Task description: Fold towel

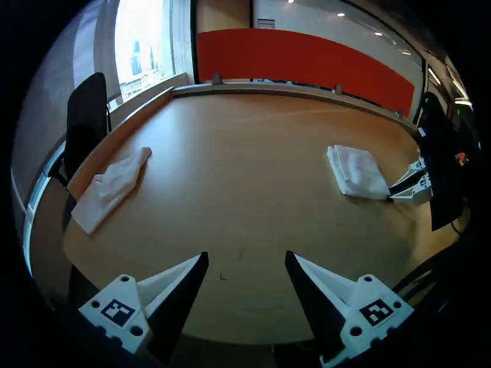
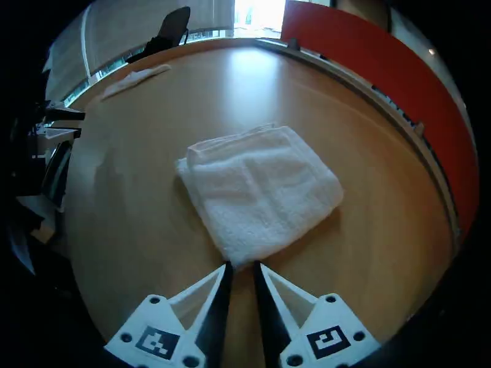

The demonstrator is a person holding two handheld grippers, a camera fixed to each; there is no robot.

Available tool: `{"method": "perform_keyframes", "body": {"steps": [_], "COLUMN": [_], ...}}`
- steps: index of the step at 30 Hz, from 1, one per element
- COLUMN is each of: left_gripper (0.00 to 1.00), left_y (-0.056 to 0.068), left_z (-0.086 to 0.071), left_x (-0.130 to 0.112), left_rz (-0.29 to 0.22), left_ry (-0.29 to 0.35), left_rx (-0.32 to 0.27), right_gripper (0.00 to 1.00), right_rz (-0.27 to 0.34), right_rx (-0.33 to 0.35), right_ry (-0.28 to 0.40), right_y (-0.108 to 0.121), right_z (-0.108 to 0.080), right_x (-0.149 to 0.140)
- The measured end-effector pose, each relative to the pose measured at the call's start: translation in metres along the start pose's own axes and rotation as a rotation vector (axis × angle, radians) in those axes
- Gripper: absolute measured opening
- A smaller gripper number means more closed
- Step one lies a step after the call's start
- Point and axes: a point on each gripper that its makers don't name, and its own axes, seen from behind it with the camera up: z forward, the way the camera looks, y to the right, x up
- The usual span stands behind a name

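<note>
A towel [image 2: 264, 190] is seen folded into a compact square on the worktop [image 1: 245, 172], just ahead of the right tongs [image 2: 240, 265]. These are drawn narrow, with a slim gap left between the tips, and the towel's near corner lies right at that gap. Whether the corner is pinched cannot be told. The left tongs [image 1: 245, 254] are spread wide above bare wood, well apart from this towel, and nothing is held in them.

A second towel [image 1: 113, 187] lies at the far edge of the worktop, looser and only roughly doubled over.

The folding of the near towel is judged to be almost finished. If a last tidying is wanted, the corner should be taken through all its layers, so that none is dragged out of line. The cloth should be lifted only slightly and laid down flat, not pushed, since terry bunches when slid over wood. The edges should be matched before anything is let go. A free edge would best be steadied by the left tongs.
</note>
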Motion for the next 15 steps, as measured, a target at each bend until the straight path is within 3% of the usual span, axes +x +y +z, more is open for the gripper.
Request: {"method": "perform_keyframes", "body": {"steps": [2,10,12,15], "left_gripper": [0.93,0.92,0.92,0.92], "left_y": [0.0002,0.0003,0.0007,0.0011], "left_z": [-0.0004,-0.0011,-0.0014,-0.0017], "left_x": [0.0001,0.0005,0.001,0.0013], "left_rz": [0.004,0.018,0.02,0.026], "left_ry": [0.001,0.004,0.005,0.006], "left_rx": [-0.003,-0.008,-0.009,-0.01], "right_gripper": [0.19,0.16,0.09,0.05], "right_rz": [0.006,0.007,0.005,0.004], "right_rx": [0.006,0.004,0.007,0.005], "right_ry": [0.001,0.002,0.003,0.013], "right_y": [-0.0014,-0.0024,-0.0028,-0.0024], "right_z": [-0.0004,-0.0031,-0.0034,-0.0038], "right_x": [-0.0001,-0.0018,-0.0017,0.0015]}}
